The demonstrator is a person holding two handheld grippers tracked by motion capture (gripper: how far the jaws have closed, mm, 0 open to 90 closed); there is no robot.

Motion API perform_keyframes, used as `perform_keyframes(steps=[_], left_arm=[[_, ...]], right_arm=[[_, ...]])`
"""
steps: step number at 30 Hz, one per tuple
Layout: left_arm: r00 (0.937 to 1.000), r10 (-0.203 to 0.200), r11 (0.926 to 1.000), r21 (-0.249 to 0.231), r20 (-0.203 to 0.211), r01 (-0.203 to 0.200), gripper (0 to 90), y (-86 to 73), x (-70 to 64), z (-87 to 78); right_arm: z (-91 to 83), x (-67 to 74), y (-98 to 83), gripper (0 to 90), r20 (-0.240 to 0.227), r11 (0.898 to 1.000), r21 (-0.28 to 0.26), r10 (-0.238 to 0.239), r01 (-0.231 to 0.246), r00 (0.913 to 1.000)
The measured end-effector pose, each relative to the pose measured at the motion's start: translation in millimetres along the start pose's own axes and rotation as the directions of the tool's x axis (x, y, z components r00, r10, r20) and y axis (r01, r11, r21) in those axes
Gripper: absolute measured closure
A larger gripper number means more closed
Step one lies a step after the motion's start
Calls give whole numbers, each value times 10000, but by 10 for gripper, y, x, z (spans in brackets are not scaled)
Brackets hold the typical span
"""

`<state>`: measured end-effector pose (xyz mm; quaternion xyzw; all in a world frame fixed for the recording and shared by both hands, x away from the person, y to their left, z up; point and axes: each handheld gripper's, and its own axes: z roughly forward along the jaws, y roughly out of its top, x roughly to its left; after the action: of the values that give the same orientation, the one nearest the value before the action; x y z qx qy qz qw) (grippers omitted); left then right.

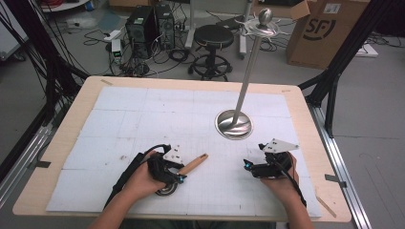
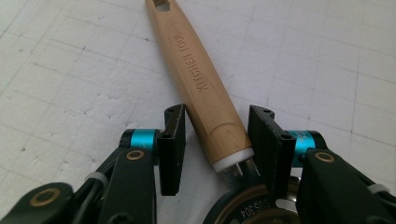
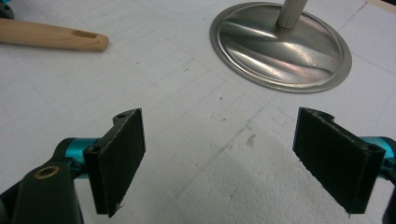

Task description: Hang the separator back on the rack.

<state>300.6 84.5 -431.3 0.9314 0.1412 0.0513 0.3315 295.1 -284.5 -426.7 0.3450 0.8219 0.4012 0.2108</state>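
Left gripper view: narrowed jaws flank, without clear contact, a wooden handle stamped "KITCHEN TOOL"; steel beneath reads "SUS 304". High view alone shows the stand beyond the wide-open right gripper and a carton marked "SF".

One table, white gridded cover. One wooden-handled kitchen tool, round steel head. One steel stand: one dished base, one pole, one knob on top. Two hand-held grippers: left gripper, right gripper, two black jaws each. Behind table: one black stool, one cardboard box, two computer towers.
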Motion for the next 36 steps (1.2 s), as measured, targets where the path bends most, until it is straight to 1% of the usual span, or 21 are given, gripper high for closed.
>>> perform_keyframes(steps=[2, 6, 7, 10, 12, 13, 15, 16, 17, 21, 22, 23, 24, 27, 28, 29, 30, 31, 33, 34, 36], left_arm=[[10000, 92, 10000, 16, 2, -92, 585, 1, 2, -3], [9999, 144, 9999, -74, 18, -144, 607, -1, -9, -3], [9998, 171, 9999, -11, 52, -171, 612, 0, -4, -8], [9997, 153, 9998, -89, 203, -151, 625, -4, 8, -8], [9992, 203, 9997, -113, 356, -199, 642, -5, 8, -16], [9989, 289, 9995, -132, 357, -284, 652, -3, 7, -20], [9980, 615, 9981, -27, 165, -615, 666, 6, 0, -37], [9978, 656, 9978, 8, 22, -656, 678, 9, -7, -42], [9968, 789, 9968, 116, -105, -787, 686, 13, -1, -51], [9951, 971, 9952, 155, -197, -968, 695, 9, 23, -63], [9957, 896, 9959, 149, -248, -892, 695, 6, 21, -62], [9951, 946, 9954, 192, -282, -941, 695, 7, 26, -65], [9957, 893, 9960, 126, -263, -890, 695, 4, 31, -62], [9975, 702, 9974, 173, -103, -700, 687, -1, 52, -59], [9989, 435, 9990, 88, 195, -437, 666, -9, 66, -48], [9988, 286, 9996, 26, 385, -288, 614, -11, 74, -43], [9981, 130, 9999, 8, 606, -131, 589, -11, 81, -41], [9975, 28, 10000, -1, 704, -28, 580, -8, 84, -48], [9969, -163, 9999, -37, 774, 166, 576, -7, 90, -52], [9970, -223, 9997, -6, 738, 224, 572, -9, 91, -54], [9975, -228, 9995, 233, 674, 213, 599, -13, 92, -43]], right_arm=[[5, 2, 1, 157, -20, 10000, 21, -4, 4, 10000], [10, 10, 6, 157, -23, 10000, 15, -78, 78, 10000], [8, 12, 7, 157, -30, 10000, 14, -59, 59, 10000], [5, 16, 12, 157, -53, 10000, 0, -71, 71, 10000], [4, 19, 13, 157, -60, 10000, -14, -64, 64, 10000], [3, 18, 13, 157, -59, 10000, -18, -74, 74, 10000], [3, 16, 13, 157, -70, 10000, -44, -61, 61, 10000], [3, 15, 13, 157, -75, 10000, -39, -50, 50, 10000], [3, 14, 13, 157, -80, 10000, -44, -54, 53, 10000], [7, 15, 12, 157, -92, 10000, -27, -55, 55, 9999], [7, 15, 12, 157, -89, 10000, -27, -64, 63, 9999], [6, 14, 13, 157, -99, 10000, -33, -60, 60, 9999], [6, 14, 13, 157, -98, 10000, -44, -37, 36, 9999], [7, 14, 13, 157, -108, 10000, -40, -57, 57, 9999], [7, 16, 13, 157, -92, 10000, -37, -61, 61, 9999], [7, 17, 13, 157, -98, 10000, -36, -82, 81, 9999], [8, 19, 13, 157, -94, 10000, -45, -71, 70, 9999], [7, 18, 13, 157, -92, 10000, -40, -70, 70, 9999], [5, 15, 13, 157, -95, 10000, -40, -63, 62, 9999], [5, 16, 13, 157, -101, 10000, -43, -53, 53, 9999], [8, 14, 13, 157, -91, 10000, -40, -83, 83, 9999]])
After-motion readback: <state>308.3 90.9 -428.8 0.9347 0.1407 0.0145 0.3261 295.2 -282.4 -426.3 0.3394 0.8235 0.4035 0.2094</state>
